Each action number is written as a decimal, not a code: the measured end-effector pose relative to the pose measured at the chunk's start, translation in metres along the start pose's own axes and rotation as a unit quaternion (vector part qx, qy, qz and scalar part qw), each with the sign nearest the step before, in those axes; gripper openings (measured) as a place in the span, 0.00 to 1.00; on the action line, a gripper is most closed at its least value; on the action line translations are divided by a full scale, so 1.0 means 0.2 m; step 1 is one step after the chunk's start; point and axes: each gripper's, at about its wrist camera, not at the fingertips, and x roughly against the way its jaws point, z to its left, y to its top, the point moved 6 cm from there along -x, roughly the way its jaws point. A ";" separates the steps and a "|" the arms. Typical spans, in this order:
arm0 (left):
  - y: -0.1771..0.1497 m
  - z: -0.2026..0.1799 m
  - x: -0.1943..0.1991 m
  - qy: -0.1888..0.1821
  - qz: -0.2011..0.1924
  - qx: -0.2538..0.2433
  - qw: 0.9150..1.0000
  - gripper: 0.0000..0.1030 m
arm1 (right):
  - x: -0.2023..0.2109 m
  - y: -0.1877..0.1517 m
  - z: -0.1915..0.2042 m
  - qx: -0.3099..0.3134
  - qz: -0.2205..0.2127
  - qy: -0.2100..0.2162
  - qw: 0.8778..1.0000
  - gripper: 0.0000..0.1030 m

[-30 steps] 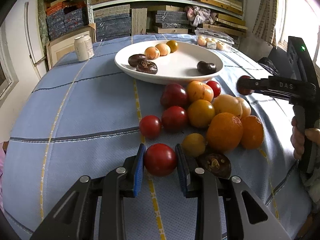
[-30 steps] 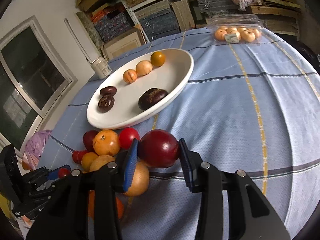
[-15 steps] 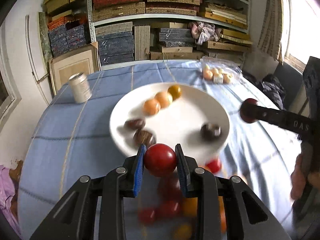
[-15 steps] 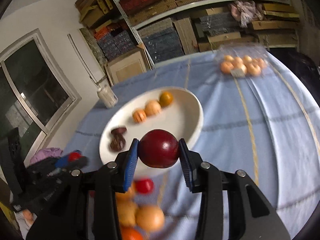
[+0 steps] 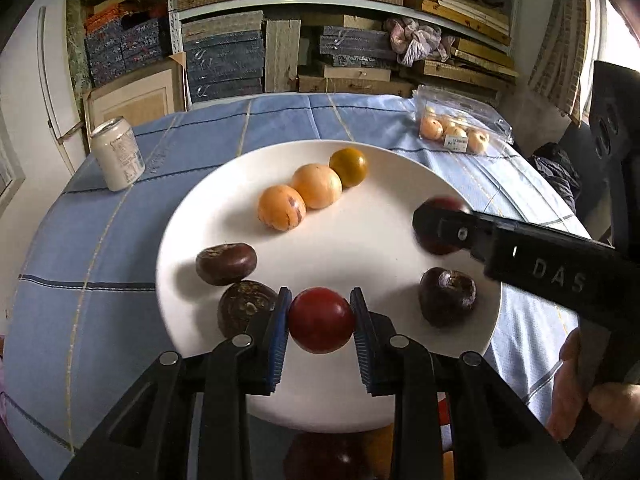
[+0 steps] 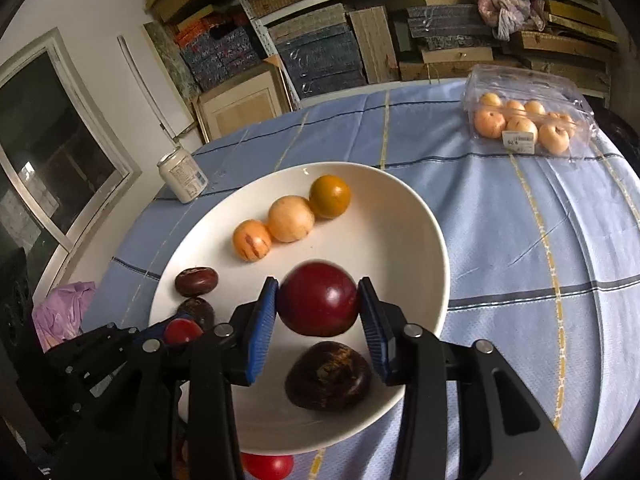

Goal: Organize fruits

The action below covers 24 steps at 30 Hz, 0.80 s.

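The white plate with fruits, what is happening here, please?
A person holds a gripper in each hand over the round white plate. The left gripper is shut on a small bright red fruit; the right gripper is shut on a larger dark red fruit. Three orange-yellow fruits and three dark brown ones already lie on the plate.

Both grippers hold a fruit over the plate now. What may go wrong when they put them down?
1. The right gripper holds a dark red fruit directly above a dark brown fruit; released here, it may land on it and roll.
2. The left gripper and its red fruit are near another brown fruit; a finger may knock it.
3. Both grippers are over the same plate and may collide.
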 end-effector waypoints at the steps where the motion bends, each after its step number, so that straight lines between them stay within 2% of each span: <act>1: 0.00 0.00 0.00 -0.002 -0.002 -0.001 1.000 0.34 | 0.01 0.00 -0.01 -0.003 -0.003 0.001 1.000 0.54; 2: 0.00 0.00 0.01 -0.002 -0.005 -0.001 1.000 0.43 | 0.03 0.01 -0.02 -0.011 -0.011 0.006 1.000 0.56; 4: 0.00 0.00 0.04 -0.003 -0.015 0.000 1.000 0.50 | 0.10 0.03 -0.04 -0.019 -0.034 0.012 0.999 0.56; 7: 0.00 0.01 0.12 -0.004 -0.030 0.004 1.000 0.52 | 0.21 0.04 -0.04 -0.021 -0.064 0.017 0.998 0.57; 11: -0.01 0.11 0.28 0.011 -0.065 0.021 0.998 0.69 | 0.39 0.03 -0.02 -0.013 -0.105 0.021 0.994 0.69; 14: -0.11 0.25 0.39 0.034 -0.080 0.045 0.995 0.76 | 0.48 -0.08 0.00 0.007 -0.117 0.004 0.993 0.79; 15: -0.14 0.28 0.41 0.040 -0.079 0.052 0.995 0.77 | 0.50 -0.13 -0.01 0.012 -0.118 -0.001 0.993 0.83; 20: -0.34 0.43 0.47 0.051 -0.054 0.103 0.992 0.77 | 0.54 -0.34 -0.06 0.012 -0.098 -0.030 0.995 0.85; 24: -0.50 0.46 0.52 0.062 -0.042 0.106 0.992 0.77 | 0.64 -0.40 -0.10 -0.006 -0.118 -0.039 0.992 0.92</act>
